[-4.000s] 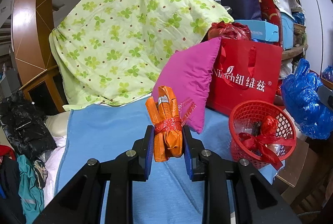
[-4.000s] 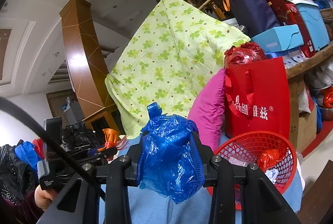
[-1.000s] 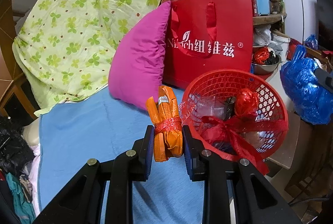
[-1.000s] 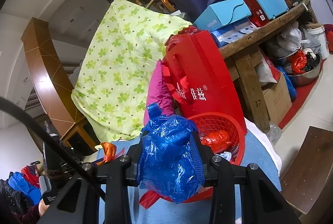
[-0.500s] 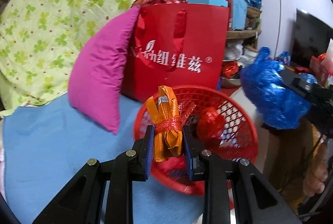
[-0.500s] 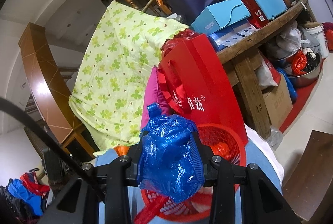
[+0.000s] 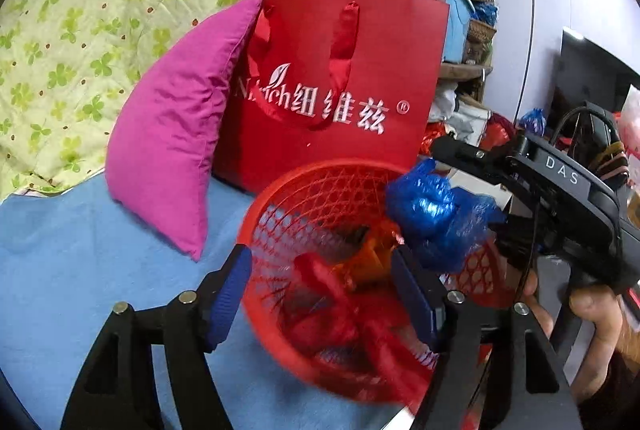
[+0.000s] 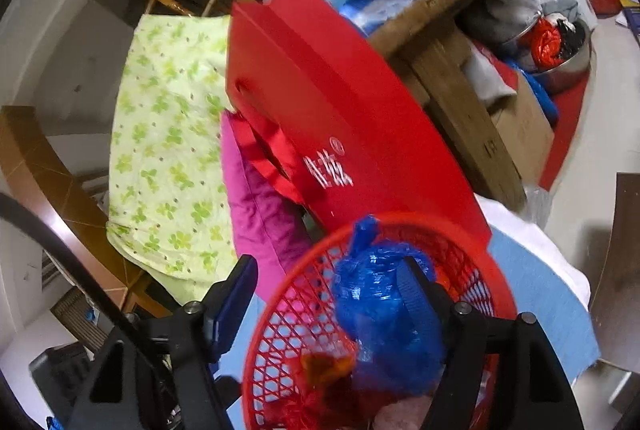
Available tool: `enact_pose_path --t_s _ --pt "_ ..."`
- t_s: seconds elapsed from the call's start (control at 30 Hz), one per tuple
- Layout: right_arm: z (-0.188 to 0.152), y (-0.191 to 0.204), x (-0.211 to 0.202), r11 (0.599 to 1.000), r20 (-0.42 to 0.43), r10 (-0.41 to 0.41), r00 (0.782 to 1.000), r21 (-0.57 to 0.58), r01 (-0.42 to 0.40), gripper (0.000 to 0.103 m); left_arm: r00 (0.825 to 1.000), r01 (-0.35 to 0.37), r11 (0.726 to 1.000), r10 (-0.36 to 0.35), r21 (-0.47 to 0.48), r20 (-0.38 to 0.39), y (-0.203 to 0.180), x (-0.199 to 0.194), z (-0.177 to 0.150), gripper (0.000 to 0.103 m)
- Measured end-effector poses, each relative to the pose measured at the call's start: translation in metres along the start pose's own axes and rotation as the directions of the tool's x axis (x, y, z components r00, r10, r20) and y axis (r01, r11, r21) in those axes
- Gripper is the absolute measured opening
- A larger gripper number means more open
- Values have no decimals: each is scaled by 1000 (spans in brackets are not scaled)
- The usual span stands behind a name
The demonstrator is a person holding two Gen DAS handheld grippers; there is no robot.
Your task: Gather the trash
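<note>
Both grippers have just sprung apart over the red mesh basket [image 7: 280,198]. Left gripper [image 7: 320,286]: fingers wide, nothing between; the orange bundle [image 7: 372,262] now lies inside the basket among red scraps. Right gripper [image 8: 328,302]: fingers spread, crinkled blue plastic bag [image 8: 384,314] loose against its right finger, above the basket. Basket sits on blue cloth [image 7: 80,270], crowded behind by glossy red paper bag [image 7: 340,78] and pink cushion [image 7: 172,134].

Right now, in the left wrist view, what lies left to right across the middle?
Green floral quilt → pink pillow → red paper bag → blue plastic bag → right hand-held gripper.
</note>
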State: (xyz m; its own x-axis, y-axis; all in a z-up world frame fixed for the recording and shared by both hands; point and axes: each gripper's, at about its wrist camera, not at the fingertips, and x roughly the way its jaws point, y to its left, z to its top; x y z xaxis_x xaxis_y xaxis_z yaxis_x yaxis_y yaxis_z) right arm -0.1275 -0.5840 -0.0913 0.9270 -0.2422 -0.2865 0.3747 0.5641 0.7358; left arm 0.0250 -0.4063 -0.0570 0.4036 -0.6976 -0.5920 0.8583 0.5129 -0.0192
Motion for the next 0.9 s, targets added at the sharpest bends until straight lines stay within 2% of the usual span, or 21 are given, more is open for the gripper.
enact_pose_path --t_s 0.17,0.33,0.43,0.6,0.9 --pt "-10 10 -21 999 -6 24 1000 -45 -24 76 997 -71 997 71 6 16 13 -31 -6 88" --pt "-22 19 -56 996 -16 37 999 -82 -38 76 990 -140 990 139 18 14 15 -59 -9 89" --pt "-29 31 -78 992 -19 31 999 -120 -33 76 985 -172 985 171 19 29 14 -81 -11 94" --pt "-40 62 -114 978 -8 7 1000 -208 -8 76 965 -246 969 244 19 97 9 -122 -13 97" --pt "-58 126 -162 941 12 27 1000 -338 -22 76 926 -338 941 333 -1 178 6 -190 -19 100"
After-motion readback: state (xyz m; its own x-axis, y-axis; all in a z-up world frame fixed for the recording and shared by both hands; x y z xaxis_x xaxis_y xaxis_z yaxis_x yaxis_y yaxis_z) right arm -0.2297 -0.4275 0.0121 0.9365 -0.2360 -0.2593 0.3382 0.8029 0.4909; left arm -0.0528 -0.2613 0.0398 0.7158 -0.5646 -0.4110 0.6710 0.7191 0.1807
